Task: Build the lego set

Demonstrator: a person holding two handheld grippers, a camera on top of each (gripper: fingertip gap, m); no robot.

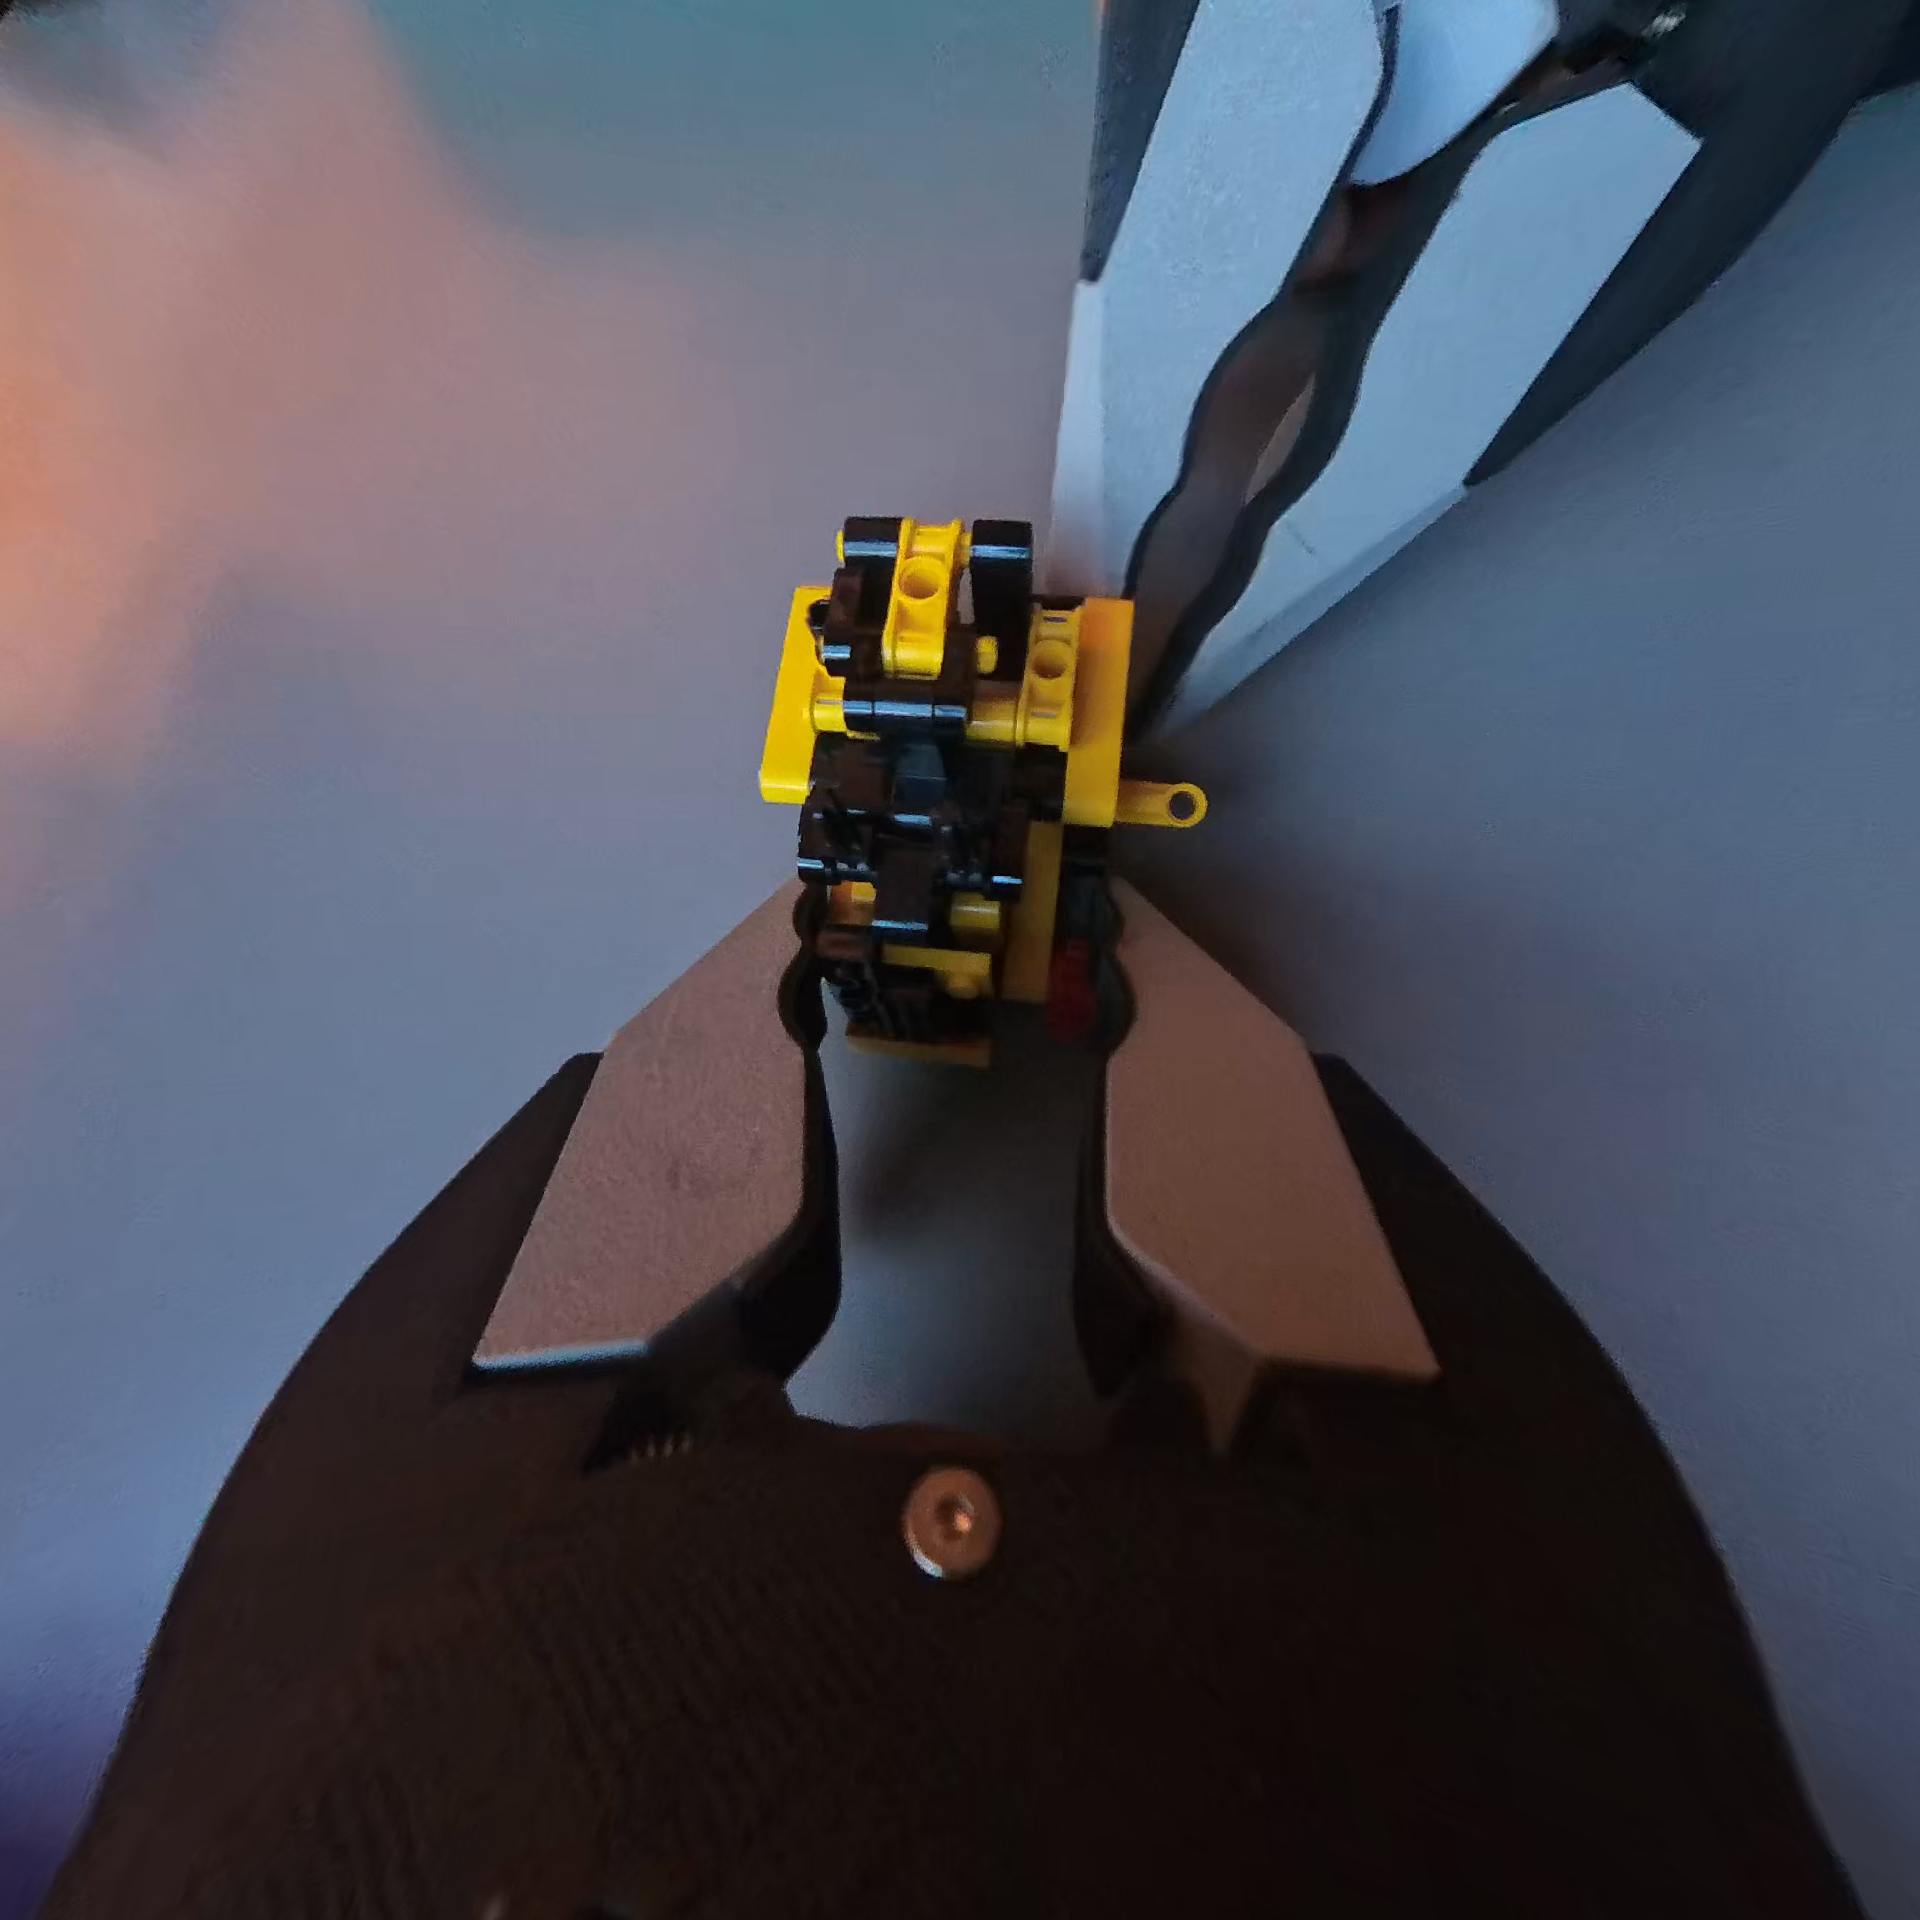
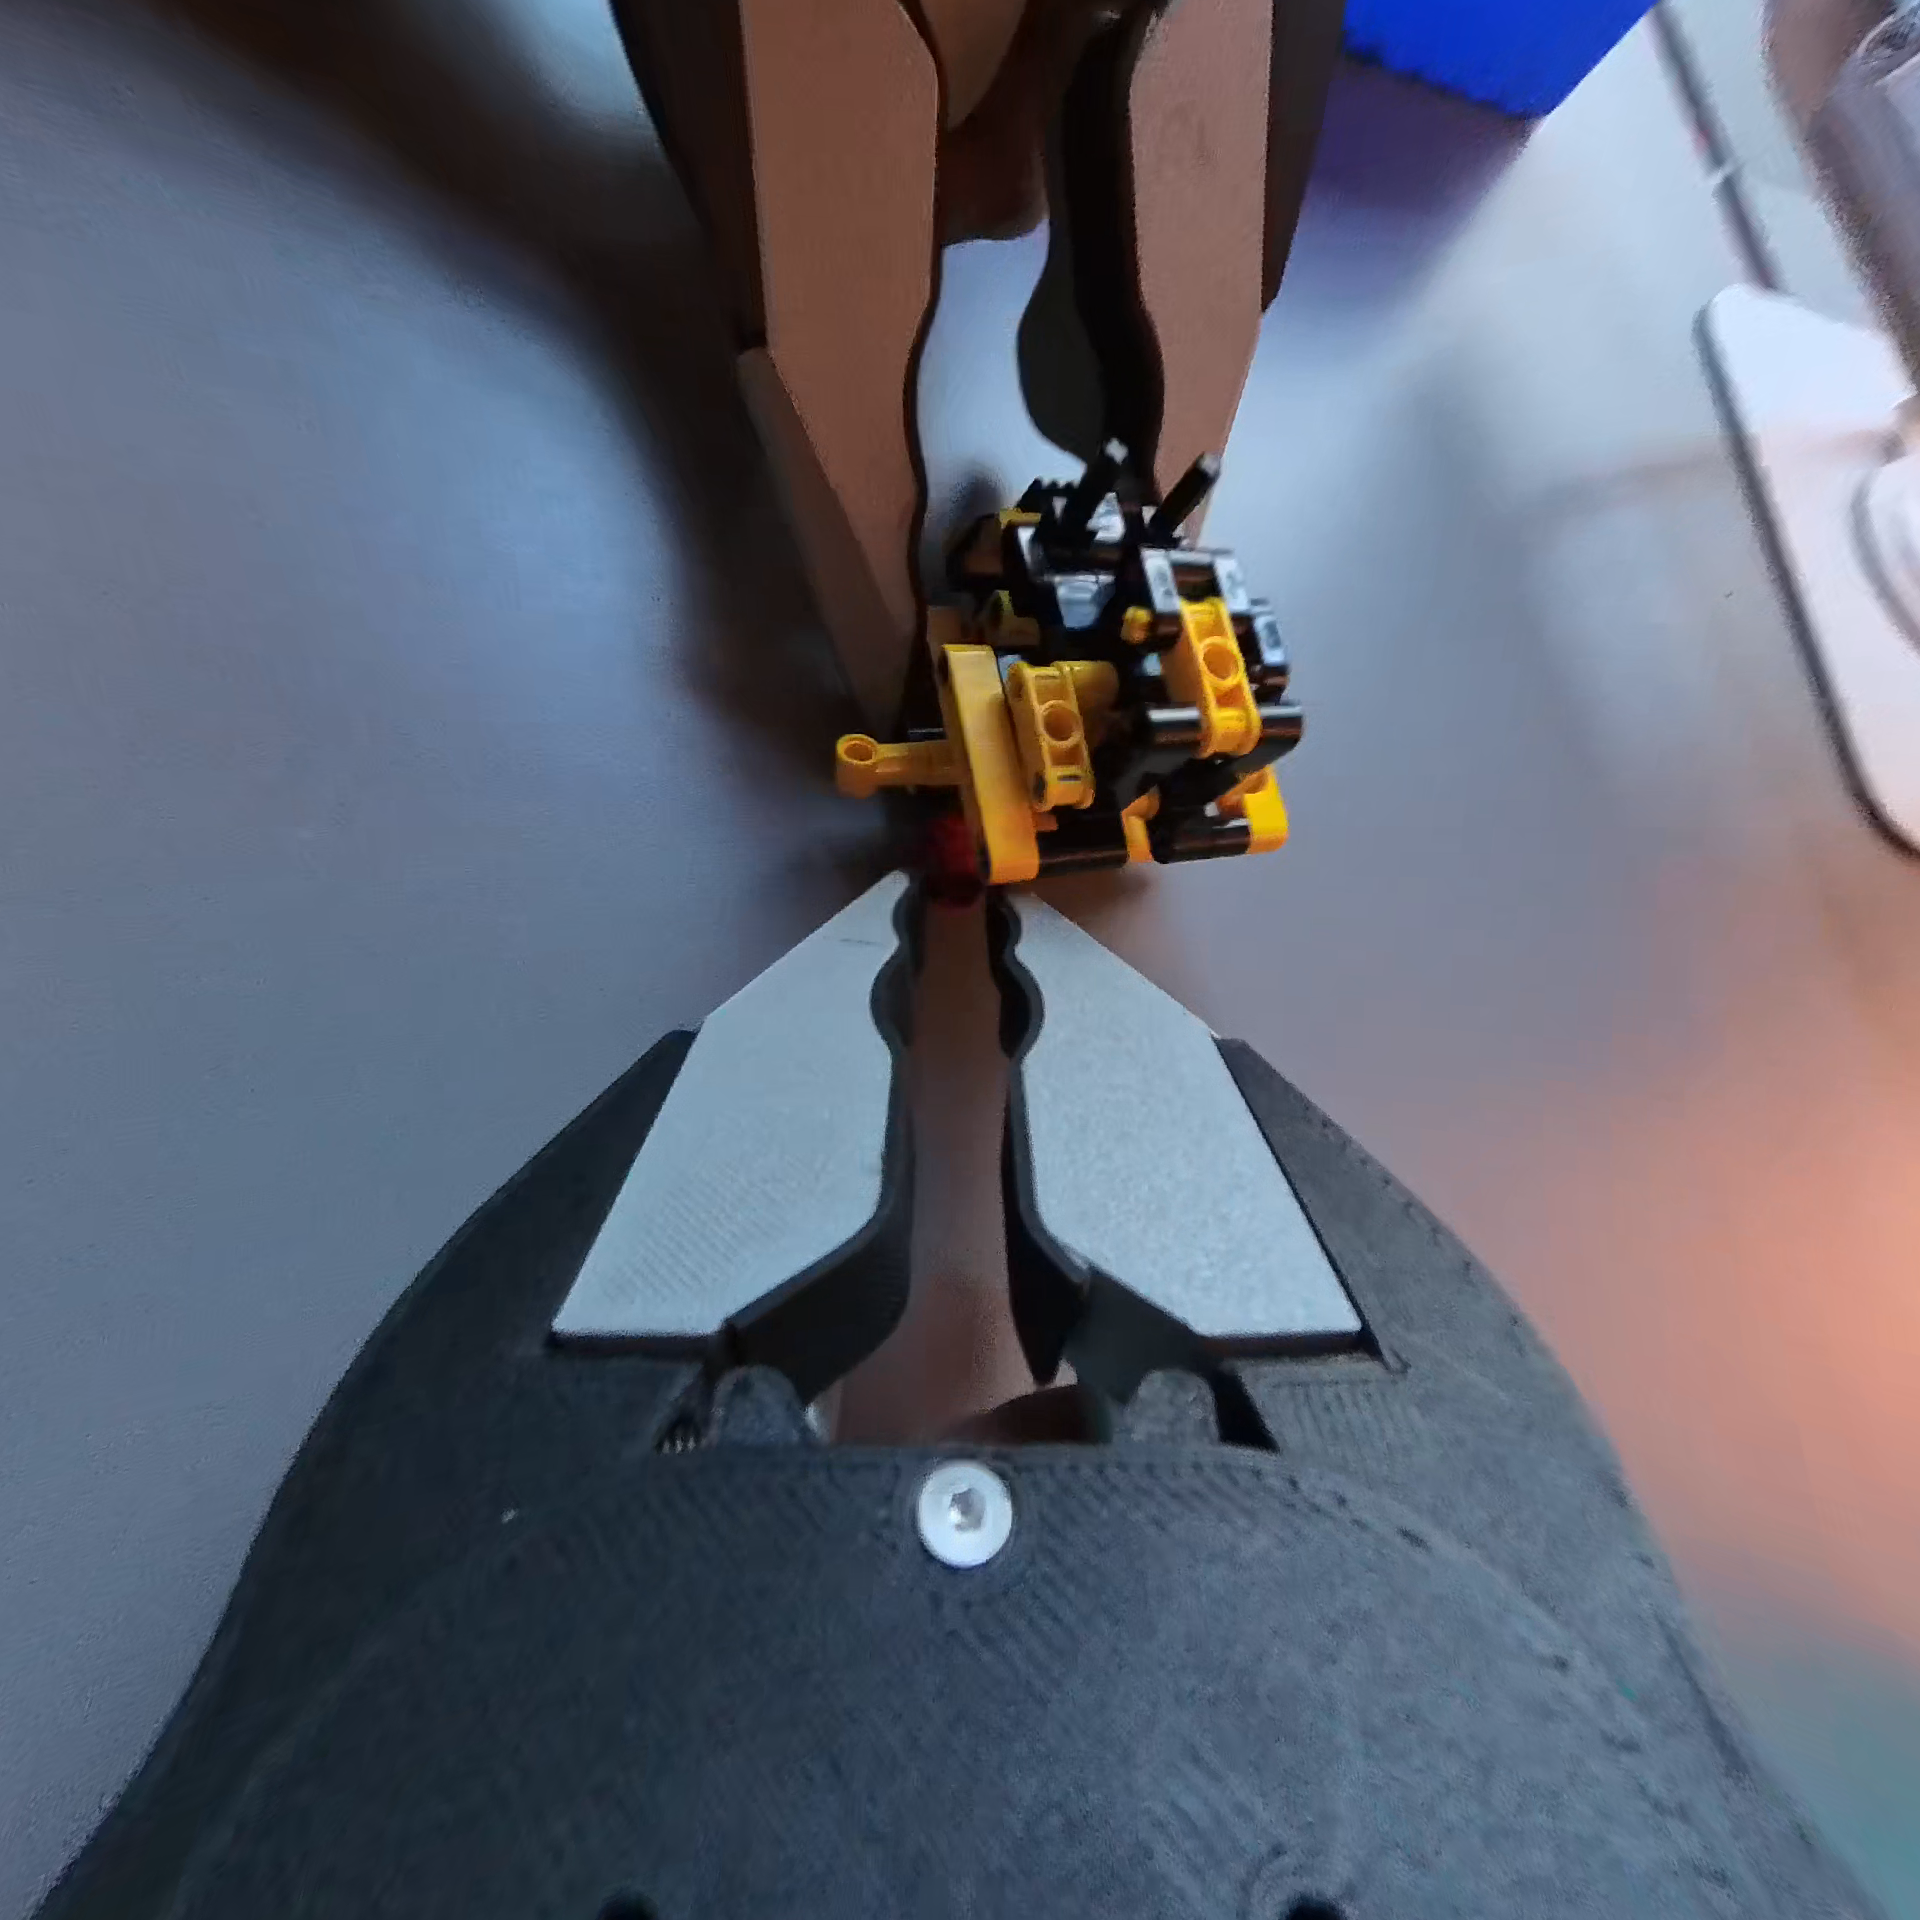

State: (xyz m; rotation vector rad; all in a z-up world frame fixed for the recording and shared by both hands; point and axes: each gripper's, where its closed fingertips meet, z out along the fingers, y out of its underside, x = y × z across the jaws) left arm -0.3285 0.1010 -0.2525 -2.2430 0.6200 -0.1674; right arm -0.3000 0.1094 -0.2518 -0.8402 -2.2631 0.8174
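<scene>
Grey matte counter (image 1: 416, 935) underneath, blurred toward the edges. Nearest in the left wrist view, left tool (image 1: 951, 971) with tan fingers, clamped on the lower end of a yellow-and-black plastic lego model (image 1: 935, 769). Small red piece (image 1: 1070, 992) tucked against the right-hand finger. Thin yellow lever with a ring end (image 1: 1169, 805) jutting sideways from the model. Just beyond, right tool (image 2: 956, 899) with pale grey fingers, nearly together, tips right at the model's red piece; grip on it impossible to tell. Farther off in the right wrist view, white flat object (image 2: 1808, 540) at the counter's side, blurred blue shape (image 2: 1475, 52) behind.
</scene>
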